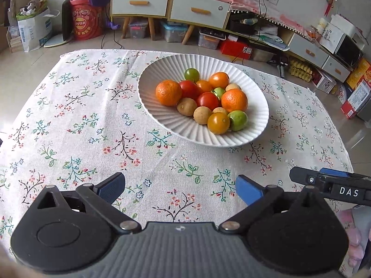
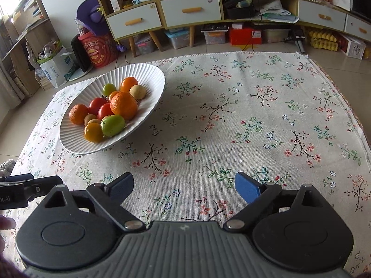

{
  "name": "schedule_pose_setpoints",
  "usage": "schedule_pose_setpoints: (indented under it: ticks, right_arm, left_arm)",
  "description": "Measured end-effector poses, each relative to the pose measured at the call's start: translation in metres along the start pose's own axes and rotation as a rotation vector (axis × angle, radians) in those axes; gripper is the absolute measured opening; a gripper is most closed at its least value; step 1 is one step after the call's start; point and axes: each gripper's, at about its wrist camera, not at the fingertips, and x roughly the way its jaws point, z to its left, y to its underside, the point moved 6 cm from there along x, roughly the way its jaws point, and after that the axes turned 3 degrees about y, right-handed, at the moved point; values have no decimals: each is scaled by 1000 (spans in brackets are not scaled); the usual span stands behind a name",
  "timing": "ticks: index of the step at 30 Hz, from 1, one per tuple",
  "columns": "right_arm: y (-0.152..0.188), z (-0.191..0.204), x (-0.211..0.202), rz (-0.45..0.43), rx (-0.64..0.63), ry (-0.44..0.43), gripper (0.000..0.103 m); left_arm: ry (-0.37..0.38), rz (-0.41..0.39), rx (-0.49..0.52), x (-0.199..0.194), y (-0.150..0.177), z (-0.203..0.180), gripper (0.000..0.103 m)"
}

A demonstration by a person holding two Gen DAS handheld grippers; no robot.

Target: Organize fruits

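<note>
While both claws hover empty with jaws apart at the near edge of the tabletop (image 2: 255, 115), the bowl (image 1: 162, 115) of fruit lies ahead-right of the left claw (image 1: 180, 186) and ahead-left of the right claw (image 2: 184, 185); neither is clearly nearer.

A cloth with little flowers and twigs (image 2: 231, 120) covers the table; behind it the floor has pale tiles (image 2: 255, 48); a long wooden cabinet with white drawers and orange handles (image 1: 139, 2) stands by the wall; clear plastic boxes (image 2: 177, 38) and a red box (image 2: 245, 36) sit under it; yellow egg trays (image 2: 322, 40) lie on the floor to the right; a red tub with round patterns (image 1: 87, 24) stands to the left, next to a white paper bag (image 1: 34, 31); a purple thing (image 2: 91, 16) leans behind the tub.
</note>
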Motion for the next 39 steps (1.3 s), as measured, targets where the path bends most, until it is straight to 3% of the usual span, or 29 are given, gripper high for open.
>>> schedule_pose_setpoints:
  ticks: [13,39]
  right_arm:
    - [-1,33,-11,-37,-128,31,101]
    - [-5,62,-35,-113,-156,31,102]
  left_arm:
    - [-60,5,51,-11,7,8,100]
    - [-115,-53,24,-38,6,16,100]
